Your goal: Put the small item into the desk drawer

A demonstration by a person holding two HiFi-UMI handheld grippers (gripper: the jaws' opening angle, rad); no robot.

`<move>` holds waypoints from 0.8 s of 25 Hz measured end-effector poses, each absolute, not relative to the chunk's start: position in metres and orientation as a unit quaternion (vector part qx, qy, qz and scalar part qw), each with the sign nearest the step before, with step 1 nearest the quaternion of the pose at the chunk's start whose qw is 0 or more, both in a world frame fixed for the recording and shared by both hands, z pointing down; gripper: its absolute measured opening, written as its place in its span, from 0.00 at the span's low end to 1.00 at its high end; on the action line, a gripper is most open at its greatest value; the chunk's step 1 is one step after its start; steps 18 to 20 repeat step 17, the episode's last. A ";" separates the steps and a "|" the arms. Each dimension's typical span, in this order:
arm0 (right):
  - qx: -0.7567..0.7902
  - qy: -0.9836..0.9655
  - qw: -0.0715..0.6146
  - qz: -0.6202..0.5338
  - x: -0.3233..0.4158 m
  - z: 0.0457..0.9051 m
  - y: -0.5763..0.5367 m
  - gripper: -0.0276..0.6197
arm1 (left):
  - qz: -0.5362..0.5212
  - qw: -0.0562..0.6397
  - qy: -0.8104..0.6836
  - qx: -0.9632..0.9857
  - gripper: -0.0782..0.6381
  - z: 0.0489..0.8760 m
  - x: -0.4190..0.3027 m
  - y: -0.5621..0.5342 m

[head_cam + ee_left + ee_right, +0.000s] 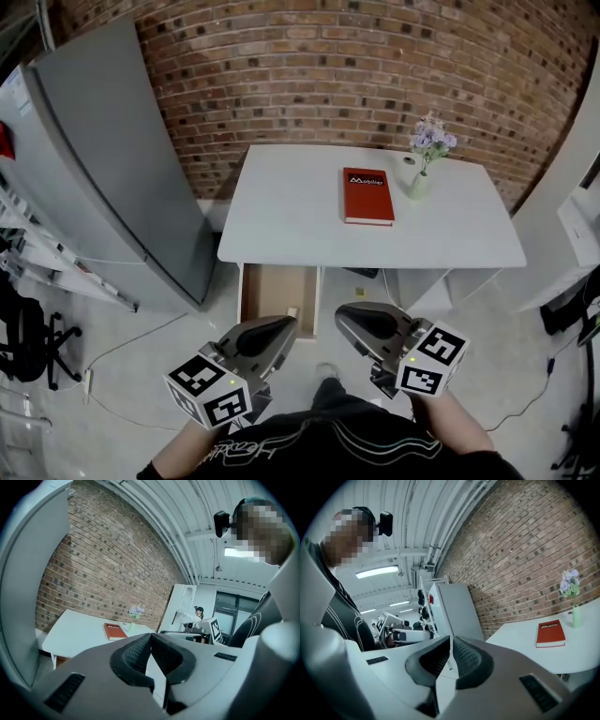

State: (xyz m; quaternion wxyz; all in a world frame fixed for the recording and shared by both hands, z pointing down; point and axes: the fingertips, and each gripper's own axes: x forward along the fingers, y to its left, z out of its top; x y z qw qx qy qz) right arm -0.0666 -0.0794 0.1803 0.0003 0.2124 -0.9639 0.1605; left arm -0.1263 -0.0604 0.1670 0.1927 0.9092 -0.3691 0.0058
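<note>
Apparently with the drop made, the left gripper [286,326] and right gripper [343,317] are hovering clear of the desk [300,216], jaws pressed together on nothing, while the small item [292,312] is lying inside the open drawer [267,292] beneath the desk's front edge.

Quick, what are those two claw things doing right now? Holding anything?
Left gripper: jaws closed, nothing between them.
Right gripper: jaws closed, nothing between them.

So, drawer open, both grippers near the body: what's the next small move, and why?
Probably move the left gripper forward to push the drawer shut: a small item seems to lie inside, and the right gripper is shut, empty too.
</note>
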 end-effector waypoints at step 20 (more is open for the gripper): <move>0.240 -0.953 0.019 0.186 -0.056 0.203 -0.098 0.12 | -0.001 0.221 -0.350 0.910 0.14 0.194 -0.120 -0.079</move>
